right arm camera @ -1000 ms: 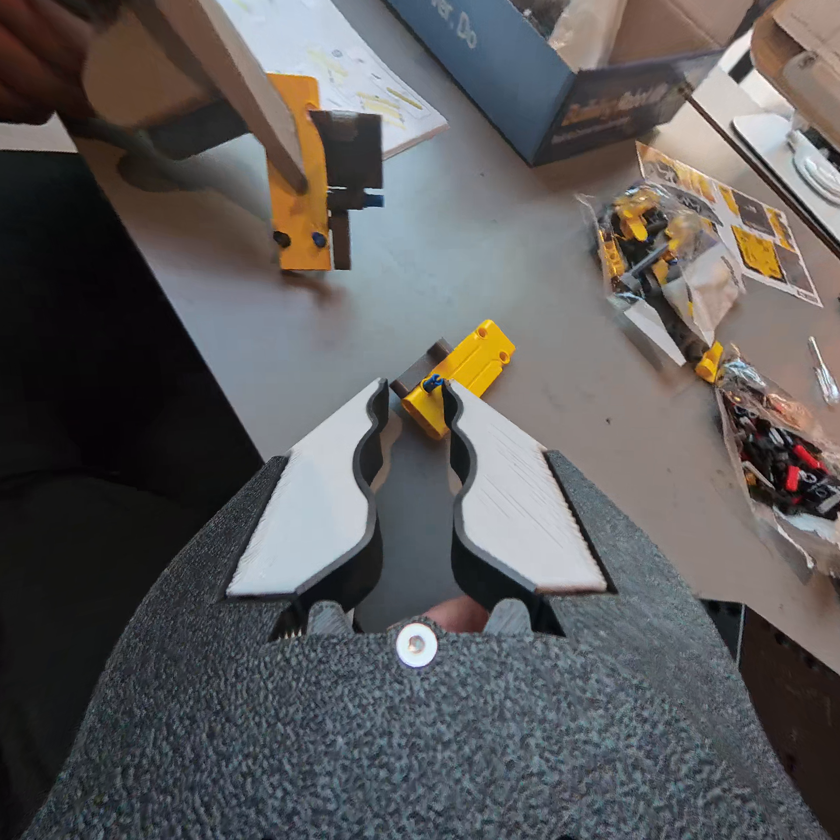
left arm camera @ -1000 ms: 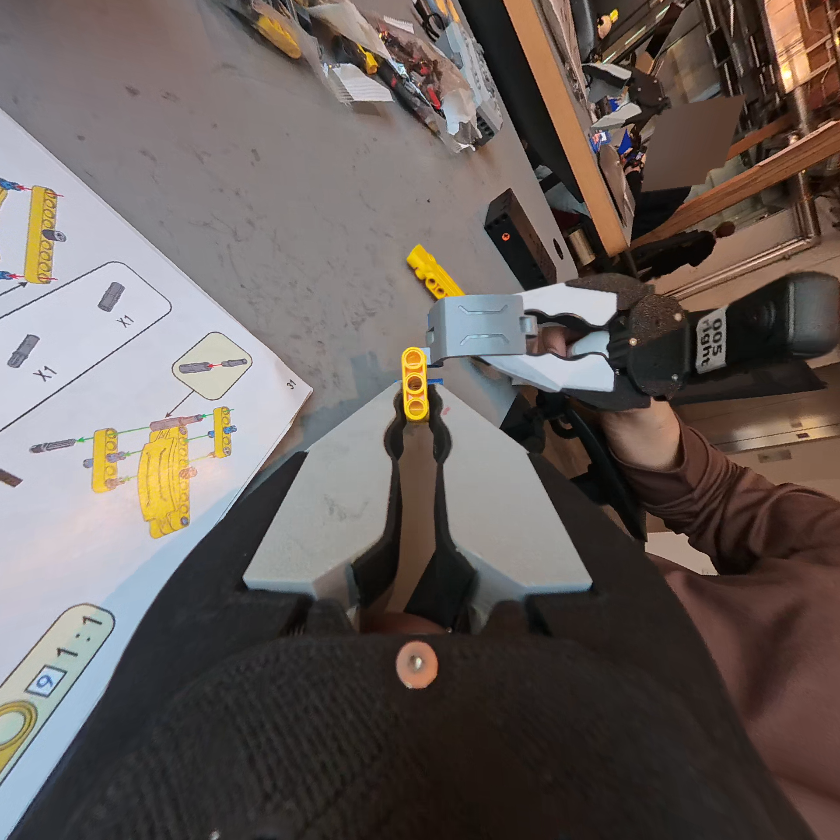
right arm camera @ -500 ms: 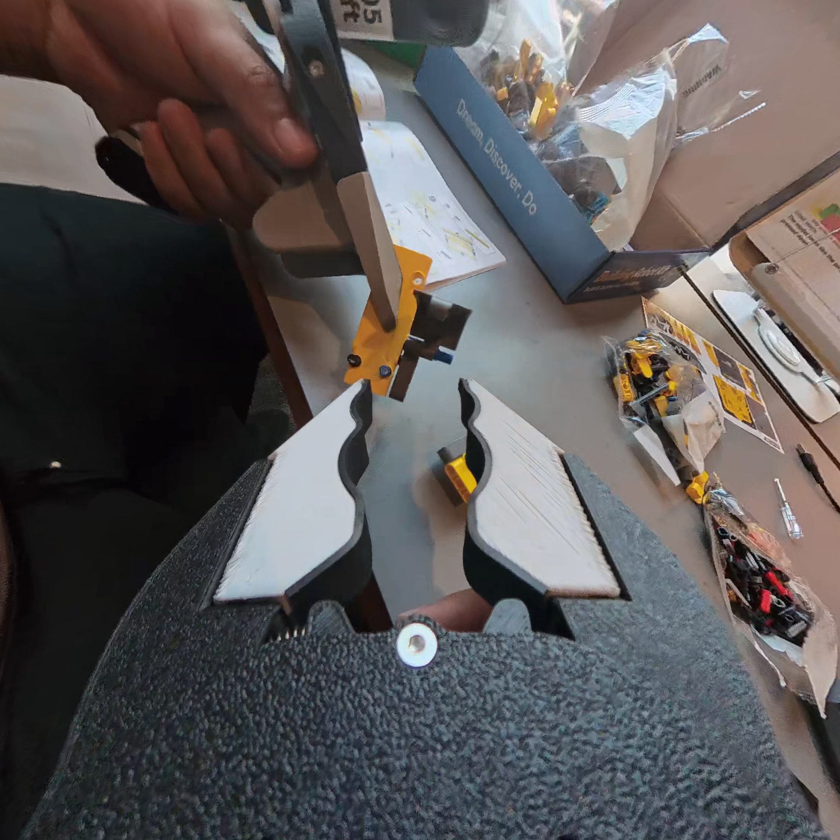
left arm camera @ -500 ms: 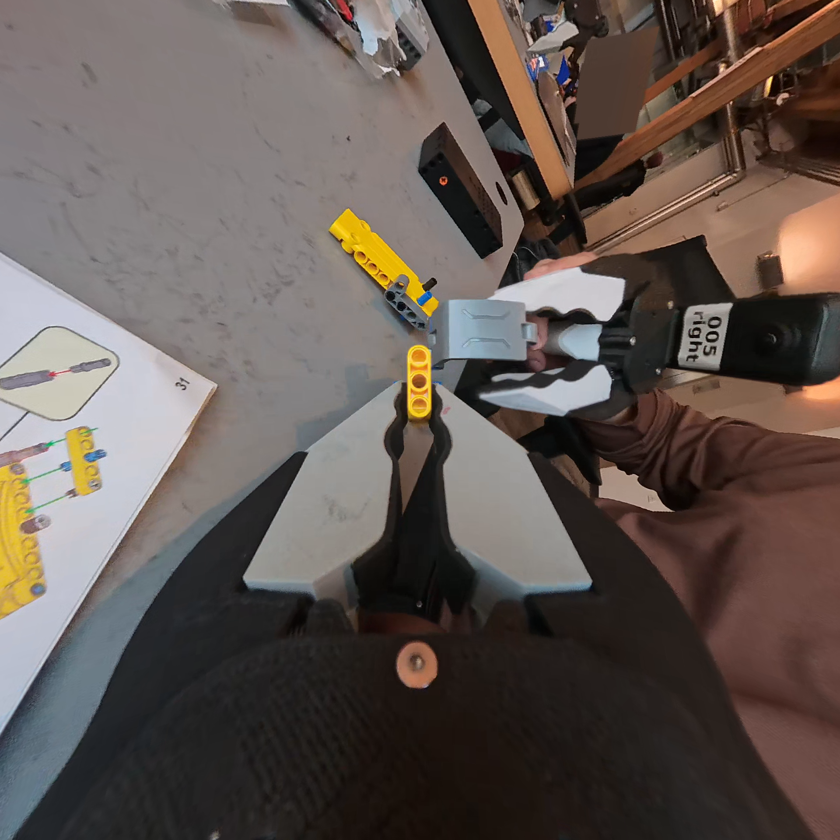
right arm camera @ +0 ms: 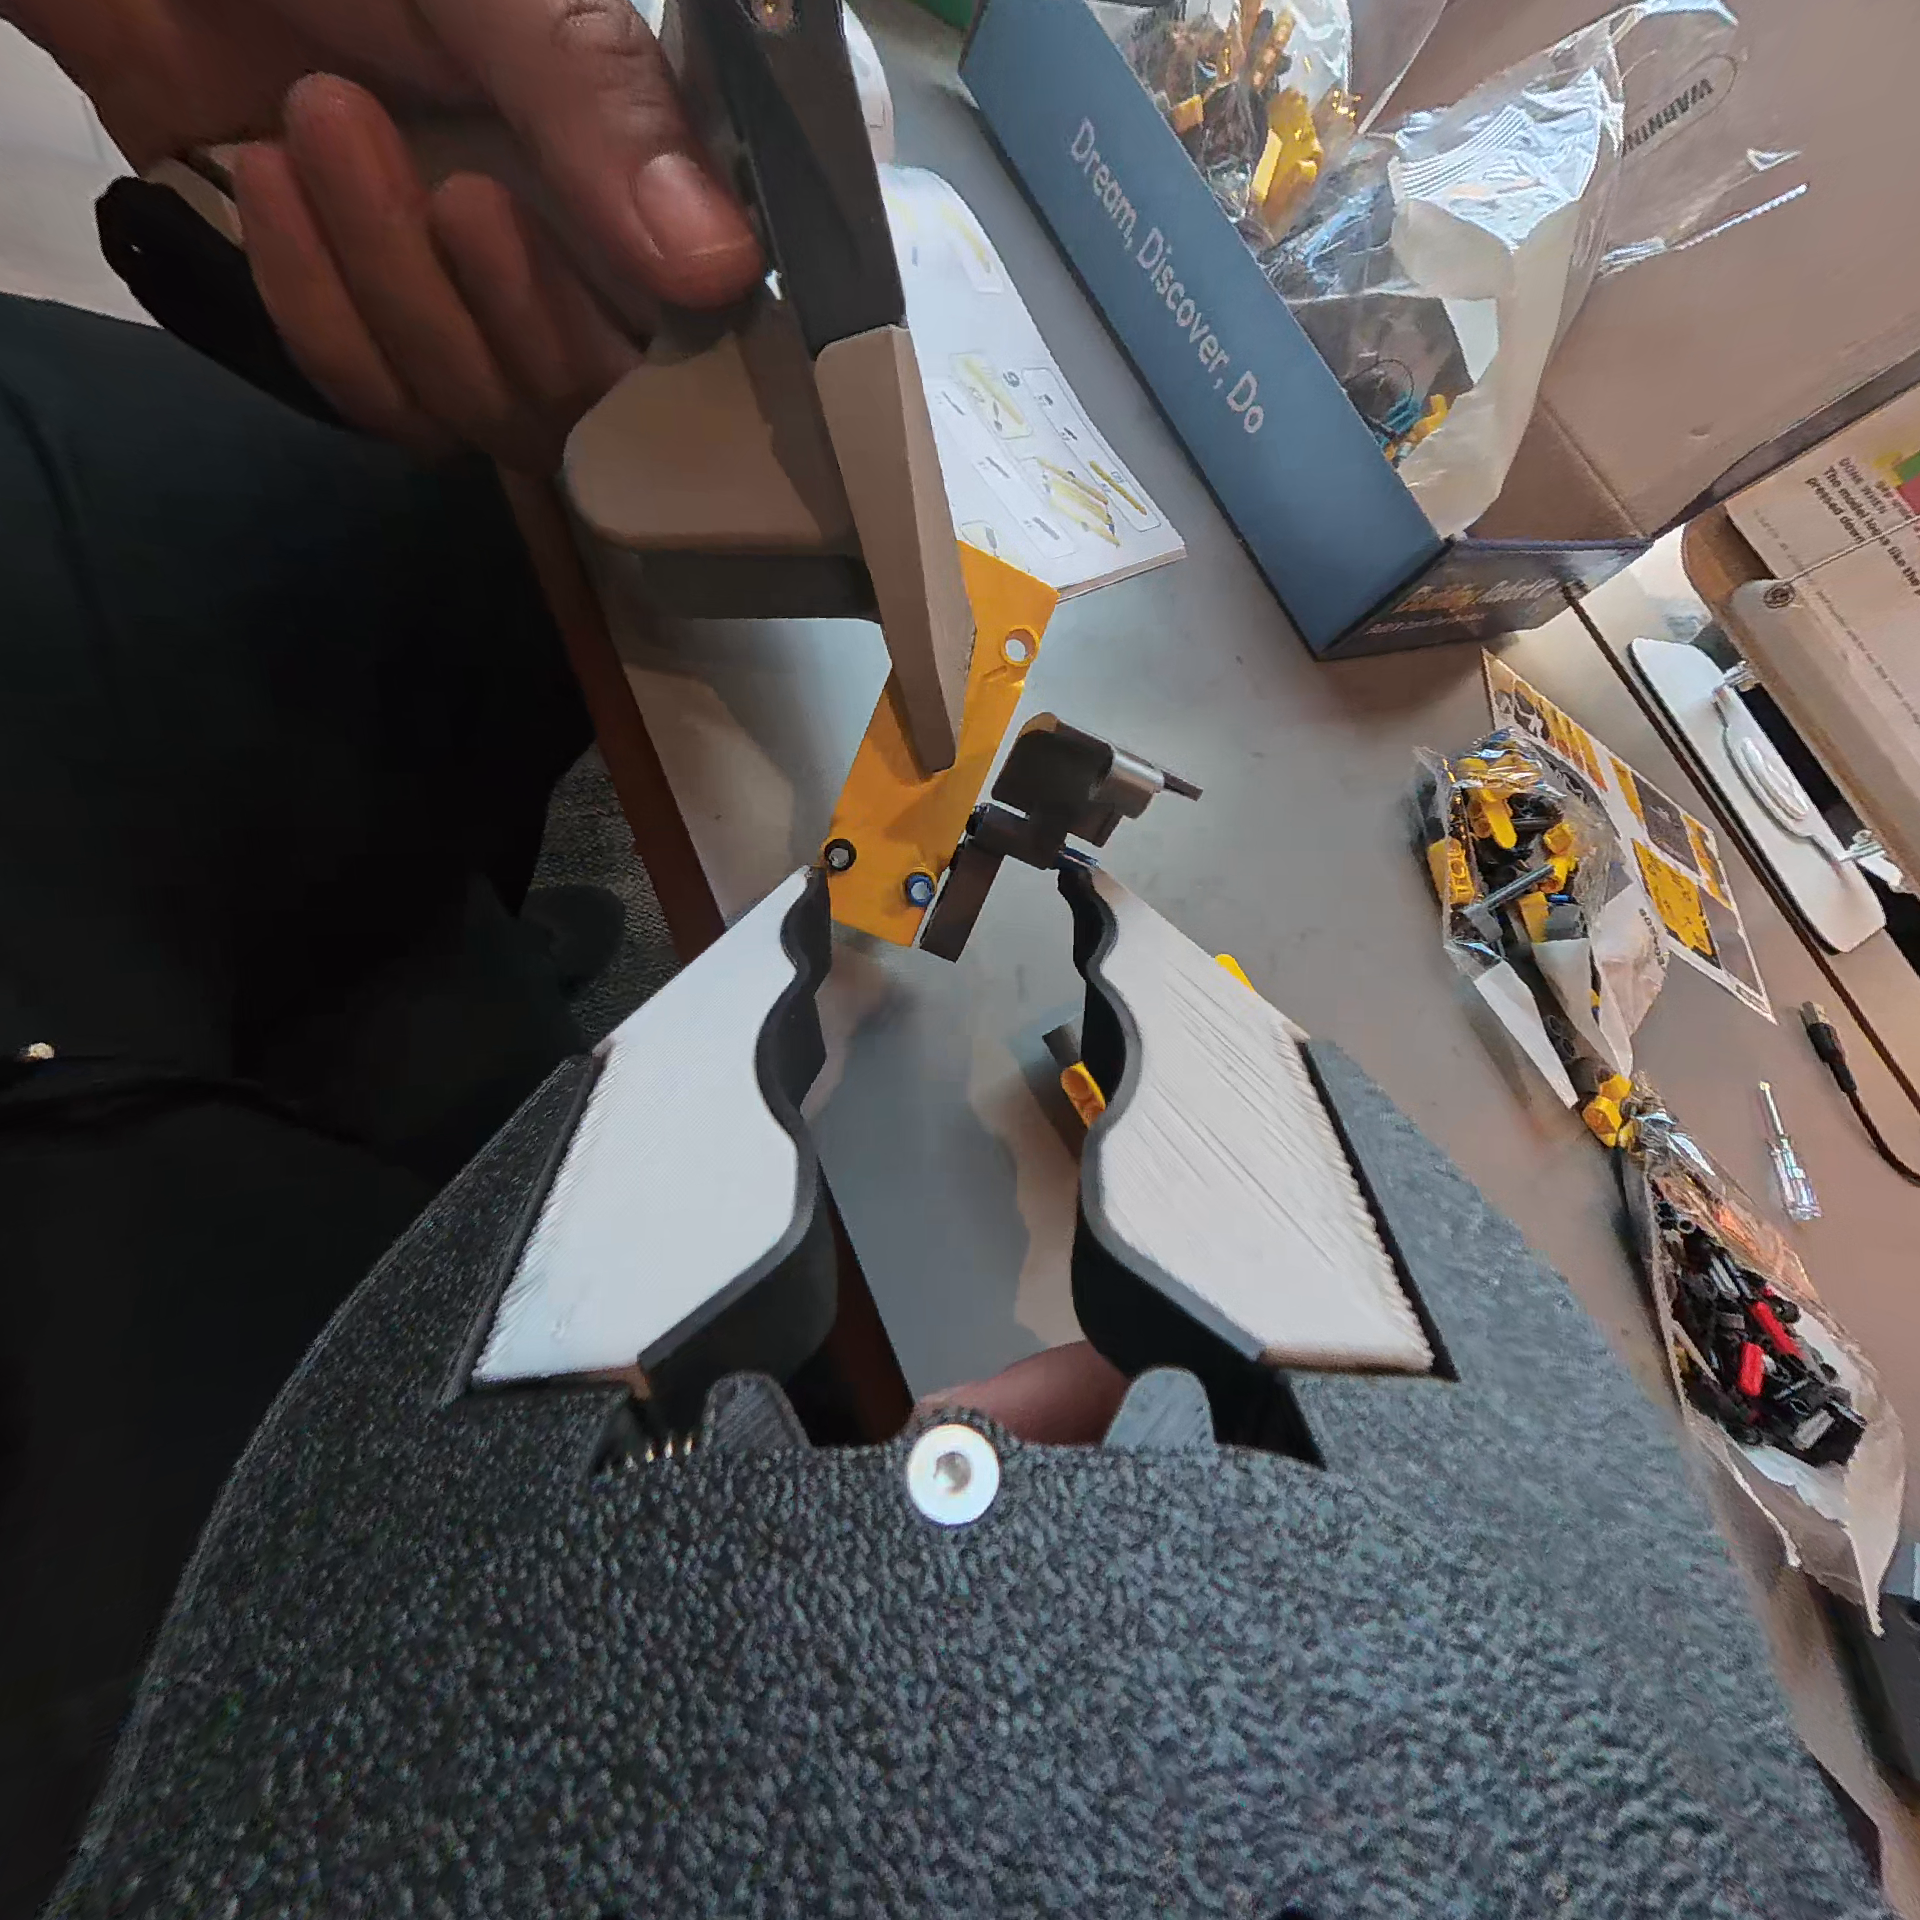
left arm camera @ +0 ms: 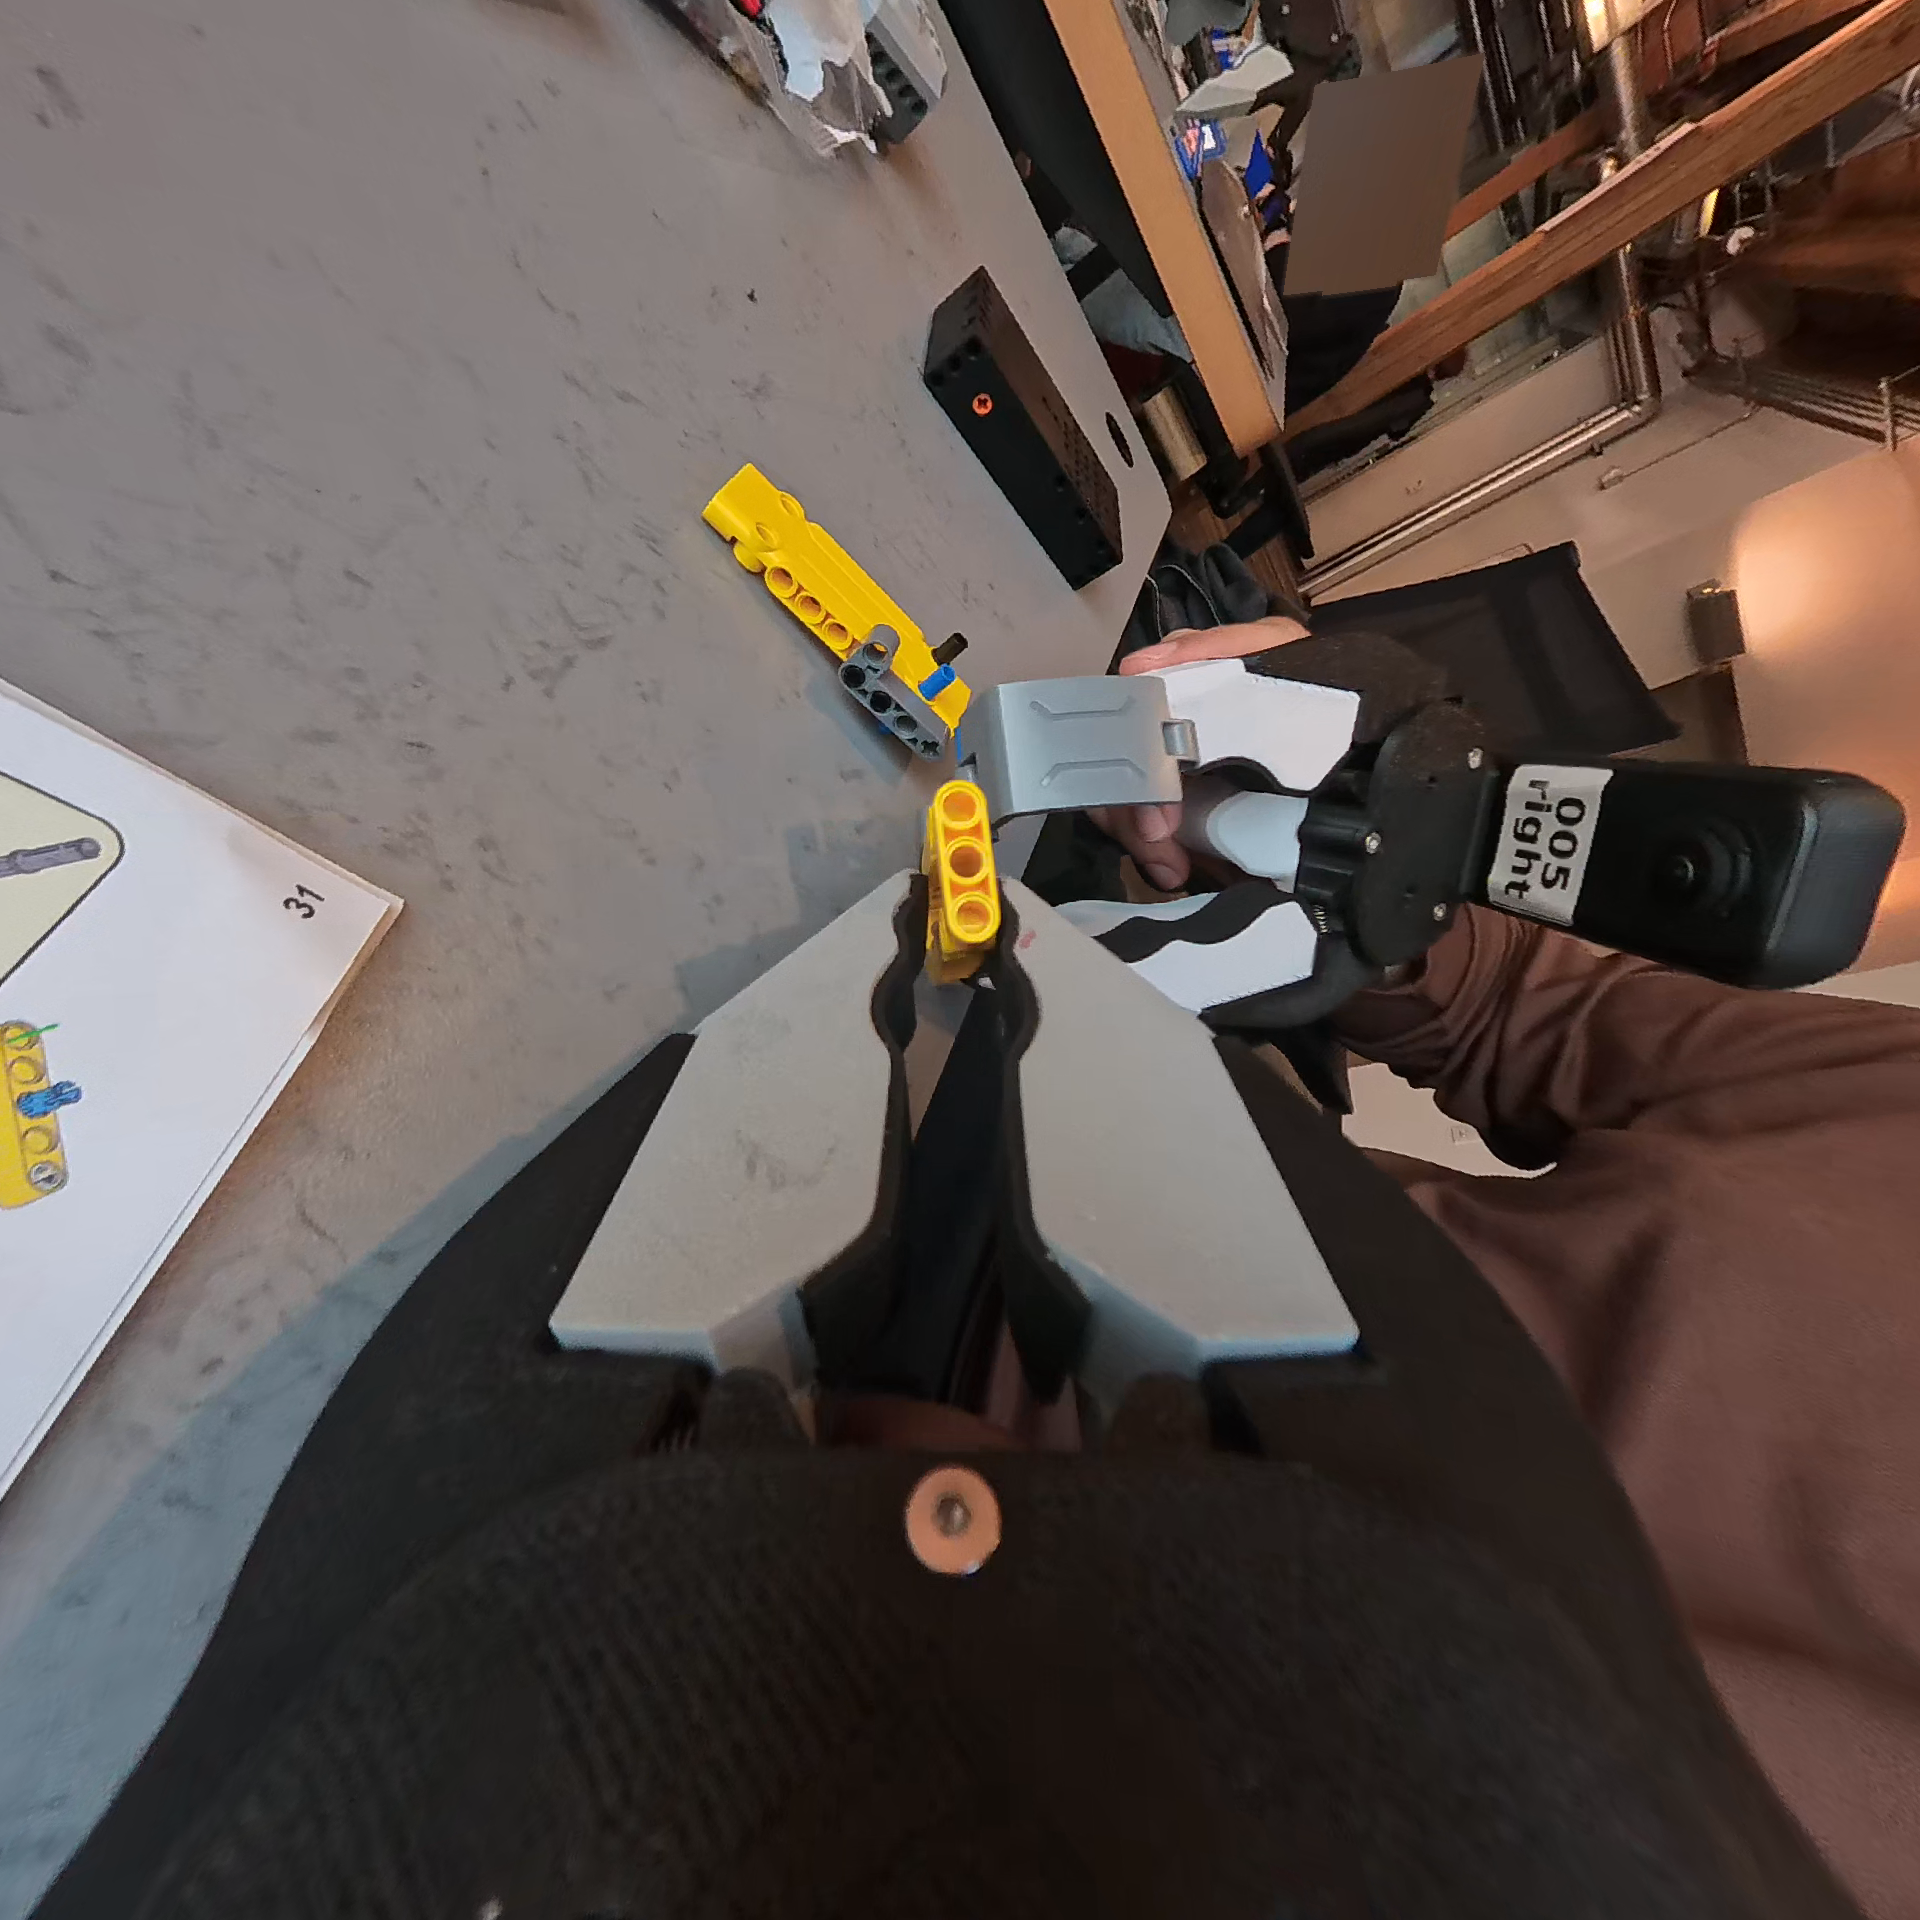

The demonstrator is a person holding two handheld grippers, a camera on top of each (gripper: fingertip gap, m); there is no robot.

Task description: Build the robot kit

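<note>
Left gripper fingers pinch 1 yellow beam; right gripper fingers spread.

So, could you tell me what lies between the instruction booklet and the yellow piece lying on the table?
Only bare grey table separates the booklet and the yellow piece, as the left wrist view shows.

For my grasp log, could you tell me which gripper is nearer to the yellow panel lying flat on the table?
Right. The right gripper hangs open just beside the yellow panel; the left gripper, shut on a yellow assembly, sits slightly farther back.
</note>
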